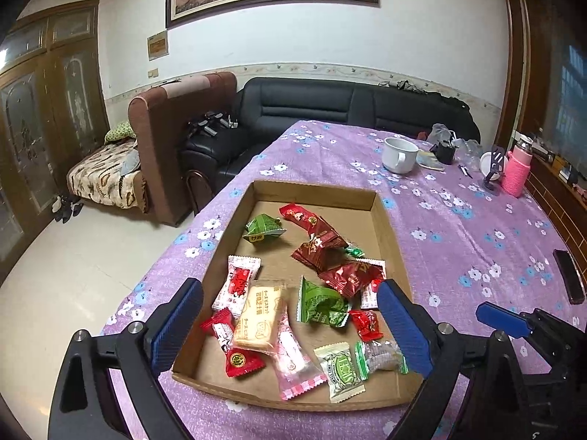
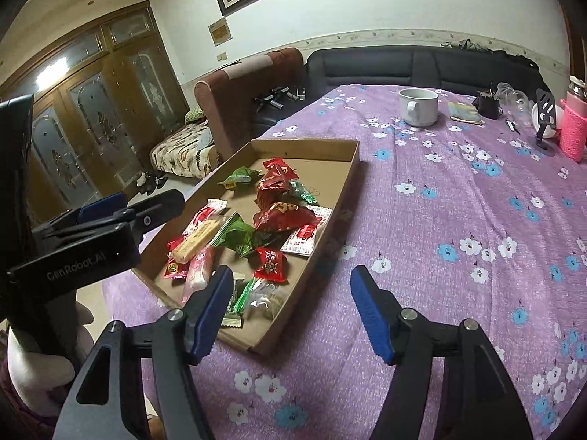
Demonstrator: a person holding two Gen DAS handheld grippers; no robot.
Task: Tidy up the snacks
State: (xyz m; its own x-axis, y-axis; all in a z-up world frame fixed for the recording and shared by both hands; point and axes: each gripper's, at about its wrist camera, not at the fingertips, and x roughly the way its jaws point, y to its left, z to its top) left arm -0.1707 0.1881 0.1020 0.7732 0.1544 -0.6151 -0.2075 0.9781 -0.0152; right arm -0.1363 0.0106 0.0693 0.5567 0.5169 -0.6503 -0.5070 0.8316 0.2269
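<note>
Cardboard tray (image 1: 383,220) on floral-clothed table (image 1: 458,242)

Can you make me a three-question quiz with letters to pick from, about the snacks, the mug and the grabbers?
1. Where are the snacks?
A. in the cardboard tray
B. inside the mug
C. on the sofa

2. What colour is the mug?
A. pink
B. white
C. black

3. How is the left gripper?
A. shut on a snack
B. open, holding nothing
C. shut on the tray

Answers: 1 A, the wrappers all lie in the tray. 2 B, it is plainly white. 3 B, its pads stand wide apart over the tray.
</note>
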